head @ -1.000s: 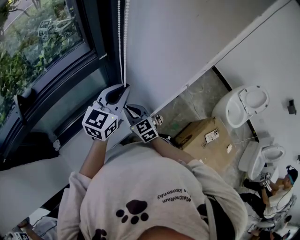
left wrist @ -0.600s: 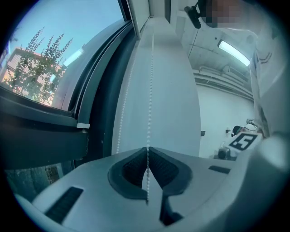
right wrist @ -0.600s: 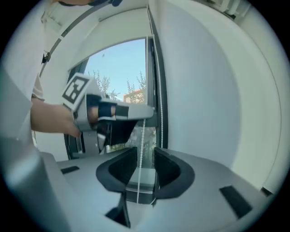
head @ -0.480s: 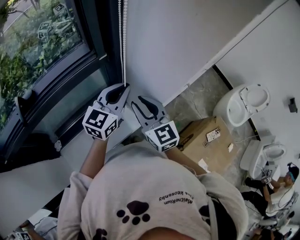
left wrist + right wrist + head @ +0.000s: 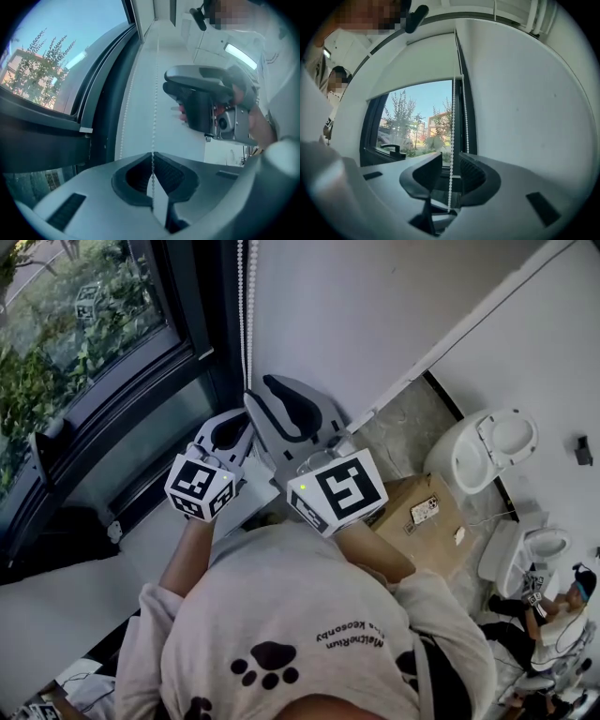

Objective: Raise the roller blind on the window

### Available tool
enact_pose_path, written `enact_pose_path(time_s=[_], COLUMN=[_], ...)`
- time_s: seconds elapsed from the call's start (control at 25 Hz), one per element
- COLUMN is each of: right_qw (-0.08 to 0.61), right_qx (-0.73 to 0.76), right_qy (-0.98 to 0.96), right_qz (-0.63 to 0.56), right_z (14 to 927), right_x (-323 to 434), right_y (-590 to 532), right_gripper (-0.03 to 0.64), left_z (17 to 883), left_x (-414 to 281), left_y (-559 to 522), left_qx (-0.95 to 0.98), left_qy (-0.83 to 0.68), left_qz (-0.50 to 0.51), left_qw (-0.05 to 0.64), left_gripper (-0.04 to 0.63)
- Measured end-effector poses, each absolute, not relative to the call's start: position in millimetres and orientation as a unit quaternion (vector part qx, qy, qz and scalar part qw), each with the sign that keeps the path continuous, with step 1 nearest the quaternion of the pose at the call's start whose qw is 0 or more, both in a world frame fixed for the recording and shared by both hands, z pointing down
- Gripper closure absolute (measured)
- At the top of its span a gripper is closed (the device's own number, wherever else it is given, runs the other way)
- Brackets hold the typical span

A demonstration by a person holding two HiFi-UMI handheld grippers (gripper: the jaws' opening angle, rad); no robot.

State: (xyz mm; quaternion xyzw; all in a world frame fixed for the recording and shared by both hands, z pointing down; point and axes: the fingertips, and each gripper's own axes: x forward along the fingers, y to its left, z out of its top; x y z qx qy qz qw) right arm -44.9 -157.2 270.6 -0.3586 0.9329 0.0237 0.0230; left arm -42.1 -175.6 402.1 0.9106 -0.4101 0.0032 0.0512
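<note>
Head view: right gripper (image 5: 270,390) newly raised above left gripper (image 5: 234,427), jaws just sprung wide, bead chain (image 5: 247,315) loose between; left clamped on chain, ready for regripping higher.

The left claw (image 5: 244,420) is pinching the bead chain (image 5: 154,117), pointing level. The right claw (image 5: 259,390) is hovering higher, its jaws just having been opening, standing apart around that chain.

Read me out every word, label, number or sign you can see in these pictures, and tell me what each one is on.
Shirt: two lines of print, upside down in the head view. One word looks like "Keesonby", and the rest is too blurred to read.
Label on the cardboard box: too small to read.
Marker cubes: square code patterns only, no words.
Both gripper views: no text.
</note>
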Motion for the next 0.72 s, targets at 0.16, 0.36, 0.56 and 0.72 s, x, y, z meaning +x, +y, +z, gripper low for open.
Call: enact_pose_path(time_s=[0.16, 0.36, 0.56, 0.72], right_qw=[0.032, 0.032, 0.025, 0.024], right_qx=[-0.363, -0.357, -0.356, -0.358], right_qy=[0.931, 0.934, 0.934, 0.932], right_qz=[0.018, 0.012, 0.031, 0.042], right_z=[250, 232, 228, 231], right_x=[-53, -63, -64, -65], right_y=[-171, -179, -177, -176], right_gripper=[0.506, 0.535, 0.6, 0.601], left_z=[403, 400, 401, 403], left_x=[-43, -43, -42, -43], left_y=[-175, -173, -172, -173], left_qx=[0.91, 0.91, 0.91, 0.911], left_qy=[-0.411, -0.412, -0.412, -0.41], left_qz=[0.003, 0.004, -0.001, 0.001], left_qw=[0.051, 0.051, 0.052, 0.052], left_gripper=[0.575, 0.575, 0.577, 0.577])
